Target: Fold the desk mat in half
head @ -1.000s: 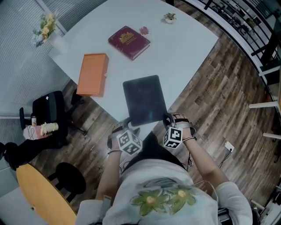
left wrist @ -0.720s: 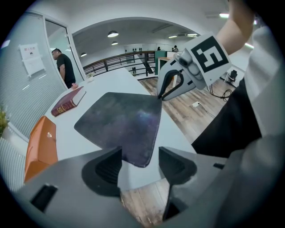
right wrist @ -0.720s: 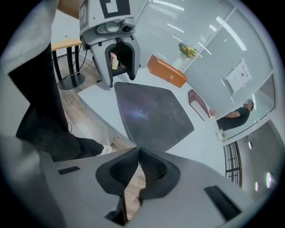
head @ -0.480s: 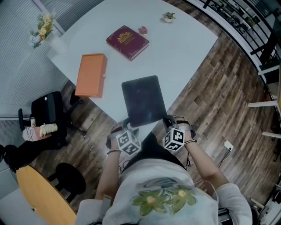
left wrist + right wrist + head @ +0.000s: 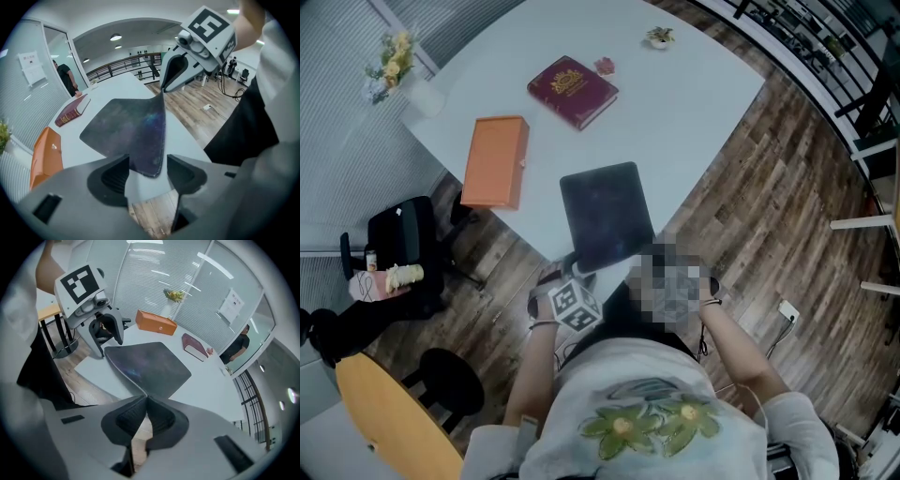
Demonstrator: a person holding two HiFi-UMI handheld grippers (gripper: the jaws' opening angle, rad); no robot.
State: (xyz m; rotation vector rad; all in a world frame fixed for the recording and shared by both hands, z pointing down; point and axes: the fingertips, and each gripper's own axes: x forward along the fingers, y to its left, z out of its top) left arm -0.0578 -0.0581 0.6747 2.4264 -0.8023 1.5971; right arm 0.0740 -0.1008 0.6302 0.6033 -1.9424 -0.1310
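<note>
Right gripper (image 5: 145, 401) clamping one near corner of the desk mat (image 5: 605, 214); left gripper (image 5: 147, 171) gaping round the other

I'm watching the dark mat lying at the near corner of the white table (image 5: 694, 103), its near edge overhanging towards me; my right jaws have just been closing and are now pressing together on the mat's near right corner, holding it raised off the tabletop; my left jaws are standing spread, the near left corner sitting between them unpinched; an orange box (image 5: 495, 161) and a red book (image 5: 573, 90) are lying farther back, apart from the mat.
</note>
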